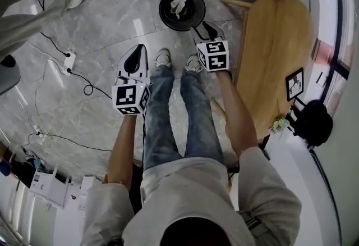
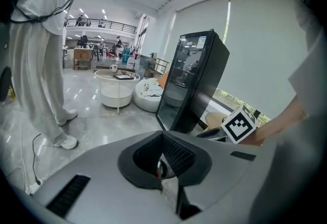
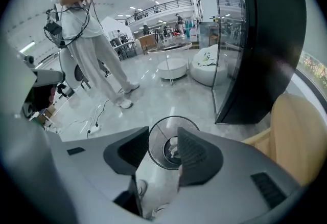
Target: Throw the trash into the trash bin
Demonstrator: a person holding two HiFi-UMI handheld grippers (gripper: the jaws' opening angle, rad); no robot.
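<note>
The black round trash bin [image 1: 181,9] stands on the grey floor just ahead of my feet, with crumpled white trash [image 1: 178,5] lying in it. My right gripper [image 1: 203,30] hangs above the bin's near right rim. In the right gripper view its jaws [image 3: 162,138] stand open and empty, and the bin [image 3: 171,118] and its white trash [image 3: 172,150] show through the gap. My left gripper [image 1: 139,49] is to the left of the bin, over bare floor. Its jaws [image 2: 162,159] look shut, with a small reddish speck in the slit that I cannot identify.
A wooden table [image 1: 275,48] stands close on the right. A black glass-door fridge [image 3: 260,39] is beyond the bin. A person in light trousers [image 3: 87,28] stands further off on the left. Cables and a power strip [image 1: 70,59] lie on the floor at left.
</note>
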